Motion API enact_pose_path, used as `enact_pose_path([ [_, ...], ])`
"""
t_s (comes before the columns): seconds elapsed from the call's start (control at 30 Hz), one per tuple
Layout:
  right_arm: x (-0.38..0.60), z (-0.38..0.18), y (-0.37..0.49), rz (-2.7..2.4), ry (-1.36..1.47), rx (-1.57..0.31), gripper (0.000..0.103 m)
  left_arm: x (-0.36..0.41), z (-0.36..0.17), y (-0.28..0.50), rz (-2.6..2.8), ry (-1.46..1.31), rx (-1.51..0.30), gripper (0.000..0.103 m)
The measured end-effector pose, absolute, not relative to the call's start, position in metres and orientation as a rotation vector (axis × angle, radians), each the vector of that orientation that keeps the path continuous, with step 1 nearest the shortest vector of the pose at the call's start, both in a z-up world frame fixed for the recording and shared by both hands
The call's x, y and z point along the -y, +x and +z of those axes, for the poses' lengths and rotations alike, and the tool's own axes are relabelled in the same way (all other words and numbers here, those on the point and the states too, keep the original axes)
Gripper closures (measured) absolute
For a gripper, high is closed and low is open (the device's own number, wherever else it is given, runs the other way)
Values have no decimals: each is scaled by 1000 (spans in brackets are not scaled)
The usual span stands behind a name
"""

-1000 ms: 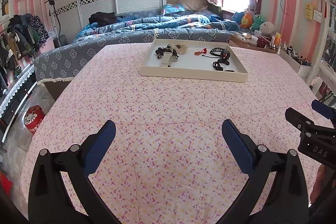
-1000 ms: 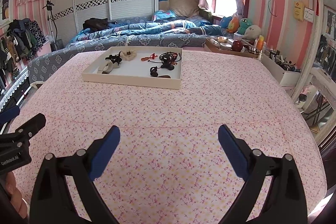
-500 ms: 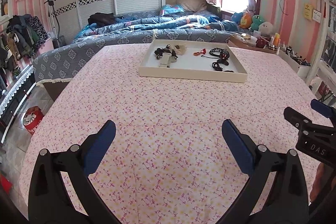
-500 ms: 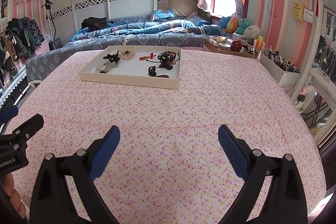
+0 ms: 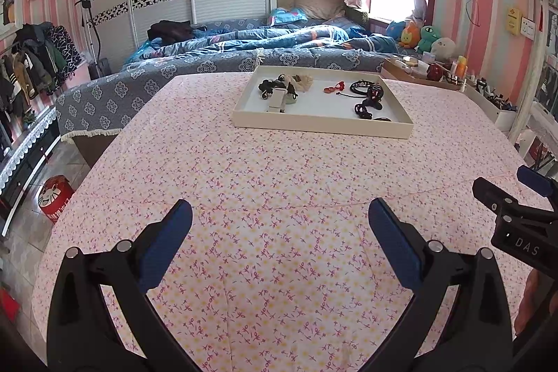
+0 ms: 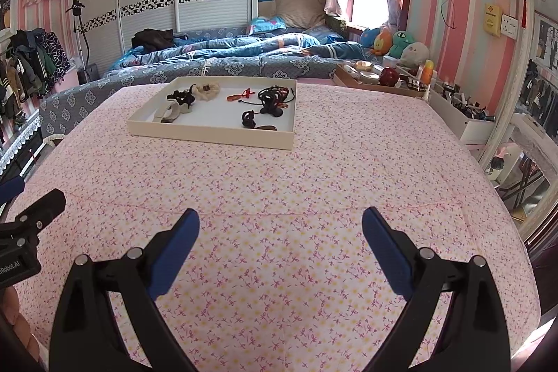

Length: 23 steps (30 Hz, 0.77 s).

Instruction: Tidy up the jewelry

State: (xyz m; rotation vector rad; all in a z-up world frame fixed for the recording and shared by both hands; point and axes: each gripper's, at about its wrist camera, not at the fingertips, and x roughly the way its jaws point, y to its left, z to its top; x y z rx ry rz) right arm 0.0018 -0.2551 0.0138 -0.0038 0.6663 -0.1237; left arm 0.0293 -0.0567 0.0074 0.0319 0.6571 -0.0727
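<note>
A shallow white tray sits far ahead on the pink floral bedspread; it also shows in the right wrist view. In it lie black cords and bracelets, a red piece, a cream scrunchie and a white strap. My left gripper is open and empty, low over the near part of the spread. My right gripper is open and empty beside it, and its side shows in the left wrist view.
A blue-quilted bed lies beyond the spread. A wooden tray with bottles and a red apple stands at the far right, plush toys behind it. A clothes rack stands at the left. The spread's right edge drops off.
Both grippers have drifted slightly, so the tray sits a little lower and closer in both views. Both jaws stay open and empty.
</note>
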Motion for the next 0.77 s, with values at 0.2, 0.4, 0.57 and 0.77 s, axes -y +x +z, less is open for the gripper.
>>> enact_pose_path([
  [0.2, 256, 13, 3, -125, -3, -667, 9, 58, 7, 28, -69, 32, -657, 3],
  [0.4, 257, 13, 4, -124, -4, -669, 9, 59, 6, 28, -61, 34, -659, 3],
  [0.57, 257, 13, 4, -124, -2, -669, 9, 58, 6, 30, -54, 38, -664, 3],
  [0.77, 257, 12, 5, -125, -4, -673, 9, 58, 2, 36, -62, 31, -686, 3],
])
